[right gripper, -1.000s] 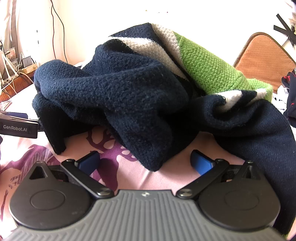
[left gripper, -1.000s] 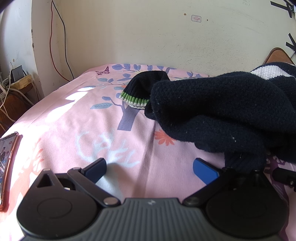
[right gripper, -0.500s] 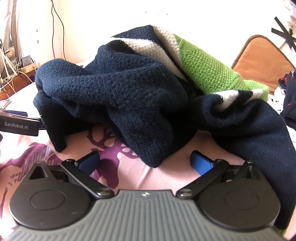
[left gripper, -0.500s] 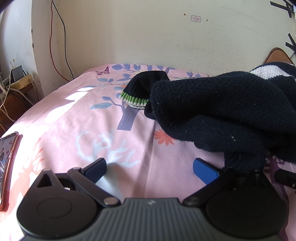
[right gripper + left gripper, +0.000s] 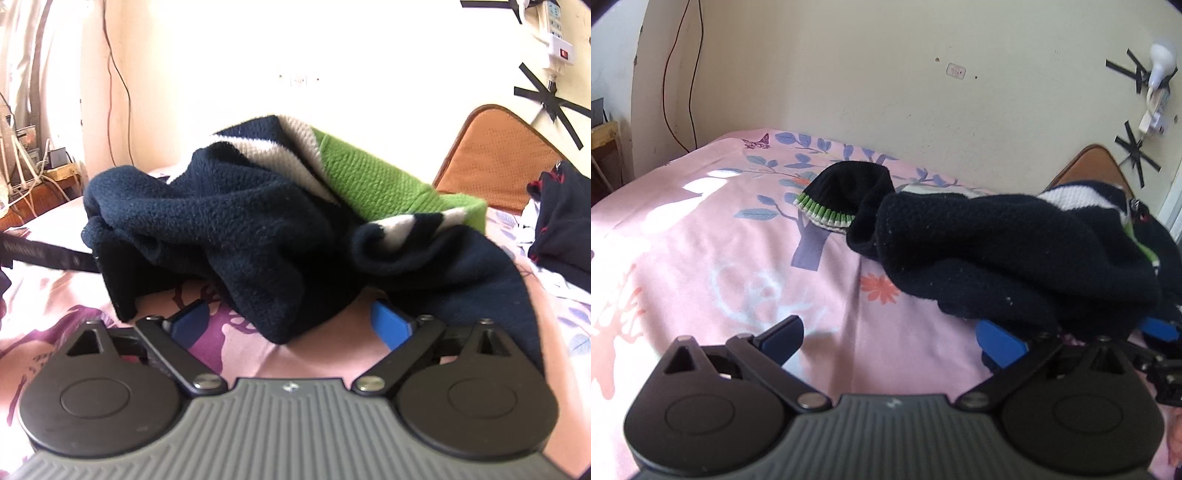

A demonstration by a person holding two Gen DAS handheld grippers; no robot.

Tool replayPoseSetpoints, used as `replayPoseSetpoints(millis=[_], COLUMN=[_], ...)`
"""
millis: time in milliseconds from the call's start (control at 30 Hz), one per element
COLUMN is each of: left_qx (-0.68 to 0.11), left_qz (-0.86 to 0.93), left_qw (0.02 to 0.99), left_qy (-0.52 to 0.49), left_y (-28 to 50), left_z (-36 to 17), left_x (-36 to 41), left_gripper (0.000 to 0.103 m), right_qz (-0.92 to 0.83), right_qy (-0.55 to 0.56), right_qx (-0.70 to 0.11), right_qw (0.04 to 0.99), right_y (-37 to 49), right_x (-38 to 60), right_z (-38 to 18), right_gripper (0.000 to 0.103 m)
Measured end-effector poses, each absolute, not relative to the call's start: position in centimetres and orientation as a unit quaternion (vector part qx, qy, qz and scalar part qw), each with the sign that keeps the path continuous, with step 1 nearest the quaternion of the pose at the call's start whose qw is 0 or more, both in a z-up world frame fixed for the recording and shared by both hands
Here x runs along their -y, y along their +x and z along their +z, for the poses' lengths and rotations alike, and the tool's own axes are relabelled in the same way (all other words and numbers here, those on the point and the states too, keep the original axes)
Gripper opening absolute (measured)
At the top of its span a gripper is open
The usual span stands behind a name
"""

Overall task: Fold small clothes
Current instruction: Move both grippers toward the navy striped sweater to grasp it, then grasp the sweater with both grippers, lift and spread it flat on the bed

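A crumpled navy knit sweater with white and green stripes lies heaped on the pink patterned bedsheet. One sleeve with a green-and-white cuff points left. My left gripper is open just in front of the heap's near left edge, its right finger under the hem. In the right wrist view the same sweater fills the middle, green panel at the top. My right gripper is open, with a hanging navy fold between its fingers.
A wall stands close behind the bed. A brown chair back is at the right. More dark clothes lie at the far right. Cables and a wooden shelf are at the left. The left gripper's body shows at the left edge.
Both grippers have moved forward and a little right, closer to the sweater. The phone at the left edge has left the left wrist view. The sweater has not visibly moved.
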State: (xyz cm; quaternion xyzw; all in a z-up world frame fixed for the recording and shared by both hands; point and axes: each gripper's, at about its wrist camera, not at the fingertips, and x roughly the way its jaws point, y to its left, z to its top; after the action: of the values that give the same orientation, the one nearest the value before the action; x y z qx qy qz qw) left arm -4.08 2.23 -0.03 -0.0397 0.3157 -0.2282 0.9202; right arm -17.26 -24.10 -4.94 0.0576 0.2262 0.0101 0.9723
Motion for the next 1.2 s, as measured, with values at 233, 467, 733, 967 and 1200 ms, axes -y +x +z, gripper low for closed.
replayPoseSetpoints(millis=[233, 467, 733, 967, 1200], left_qx=[-0.336, -0.380, -0.303, -0.247, -0.319], left_qz=[-0.317, -0.353, -0.516, -0.393, -0.328], left_qw=[0.878, 0.839, 0.799, 0.878, 0.886], left_qy=[-0.121, -0.161, -0.067, -0.112, -0.072], left_y=[-2.9, -1.0, -6.7, -5.8, 4.4], left_z=[1.4, 0.5, 7.7, 9.4, 8.2], left_x=[-2.4, -0.2, -6.4, -12.0, -4.8], left_gripper=[0.103, 0.067, 0.018, 0.099, 0.100], right_qz=[0.024, 0.081, 0.345, 0.371, 0.166], right_qy=[0.104, 0.123, 0.153, 0.185, 0.349], right_qx=[-0.226, -0.251, -0.215, -0.205, -0.129], right_qw=[0.968, 0.957, 0.901, 0.887, 0.913], right_y=[-17.4, -13.9, -18.6, -22.9, -18.6], right_x=[26.4, 25.8, 27.7, 32.8, 41.1], right_z=[-4.7, -4.6, 2.8, 4.2, 3.1], right_gripper=[0.089, 0.022, 0.012, 0.026, 0.063])
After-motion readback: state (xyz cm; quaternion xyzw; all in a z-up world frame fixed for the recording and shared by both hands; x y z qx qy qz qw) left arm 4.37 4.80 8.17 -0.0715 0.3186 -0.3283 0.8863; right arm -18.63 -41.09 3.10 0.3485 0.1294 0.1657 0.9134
